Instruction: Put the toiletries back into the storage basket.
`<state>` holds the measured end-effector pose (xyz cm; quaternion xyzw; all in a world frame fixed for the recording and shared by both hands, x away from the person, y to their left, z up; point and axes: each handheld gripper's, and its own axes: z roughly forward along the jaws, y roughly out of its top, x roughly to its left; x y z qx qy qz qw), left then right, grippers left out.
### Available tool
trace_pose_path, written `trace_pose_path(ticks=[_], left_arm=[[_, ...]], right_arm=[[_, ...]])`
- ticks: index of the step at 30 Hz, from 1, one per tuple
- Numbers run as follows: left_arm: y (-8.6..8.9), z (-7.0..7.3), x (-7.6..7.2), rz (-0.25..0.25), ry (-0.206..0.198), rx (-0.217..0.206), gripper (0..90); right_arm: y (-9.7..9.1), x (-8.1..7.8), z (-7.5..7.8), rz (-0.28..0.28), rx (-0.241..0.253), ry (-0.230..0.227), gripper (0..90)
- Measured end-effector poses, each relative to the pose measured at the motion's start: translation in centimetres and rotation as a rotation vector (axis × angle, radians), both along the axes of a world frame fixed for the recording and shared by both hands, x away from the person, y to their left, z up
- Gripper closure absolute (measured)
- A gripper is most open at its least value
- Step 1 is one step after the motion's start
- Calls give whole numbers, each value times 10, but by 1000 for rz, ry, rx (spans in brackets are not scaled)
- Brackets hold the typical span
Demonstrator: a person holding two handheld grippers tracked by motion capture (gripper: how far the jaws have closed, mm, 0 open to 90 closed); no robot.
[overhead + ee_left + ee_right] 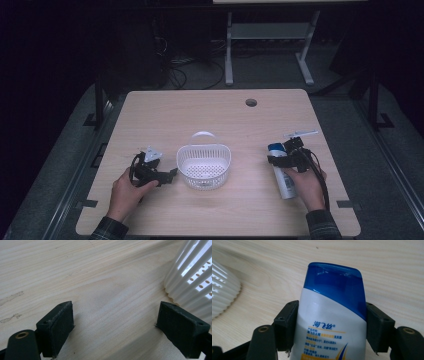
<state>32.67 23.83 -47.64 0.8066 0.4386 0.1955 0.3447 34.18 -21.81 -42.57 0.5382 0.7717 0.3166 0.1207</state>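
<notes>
Shampoo bottle point(332, 315) sits clamped between the right gripper point(332, 322) jaws, blue cap beyond them — a smooth body could slip free before reaching the basket point(204, 165). Left gripper point(115, 322) rests open, empty.

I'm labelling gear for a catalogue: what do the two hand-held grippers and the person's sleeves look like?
Both grippers, left gripper and right gripper, are black, with blocky matte fingers and brass-ringed screw holes. The left one carries a grey three-cornered plate; black cables loop from the right. The sleeves are dark plaid.
</notes>
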Motion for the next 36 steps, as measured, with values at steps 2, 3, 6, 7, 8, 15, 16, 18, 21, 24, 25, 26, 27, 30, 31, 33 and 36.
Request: trace_pose_path(ticks=[2,3,6,7,8,15,16,18,21,24,25,26,27,30,31,33,36], left_arm=[[0,0,0,1,0,-1,131],[0,0,0,0,0,-1,130],[0,0,0,0,0,-1,130],[0,0,0,0,0,-1,130],[0,0,0,0,0,-1,131],[0,0,0,0,0,-1,130],[0,0,0,1,0,-1,130],[0,0,0,0,0,-1,131],[0,0,0,1,0,-1,131],[0,0,0,0,0,-1,131],[0,0,0,0,0,-1,130],[0,0,0,0,0,-1,131],[0,0,0,0,0,-1,131],[0,0,0,1,0,-1,130],[0,0,0,0,0,-1,130],[0,0,0,0,0,-1,130],[0,0,0,0,0,-1,131]], right_arm=[[-1,-1,3,4,15,-16,345],[-3,-2,5,6,26,-26,346],[-7,-4,9,8,56,-45,347],[-9,-5,10,7,68,-51,347],[-10,-5,11,5,81,-57,347],[-20,-11,21,2,150,-106,350],[-22,-11,22,1,162,-113,350],[-25,-13,24,7,180,-131,351],[-28,-14,26,4,202,-142,351],[-32,-15,27,4,214,-152,352],[-33,-16,27,6,219,-154,352],[-34,-16,28,4,225,-155,352],[-35,-16,28,8,229,-162,352],[-37,-17,30,15,253,-174,353],[-38,-18,31,18,255,-180,353],[-38,-19,32,23,254,-193,353],[-37,-20,34,35,250,-217,354]])
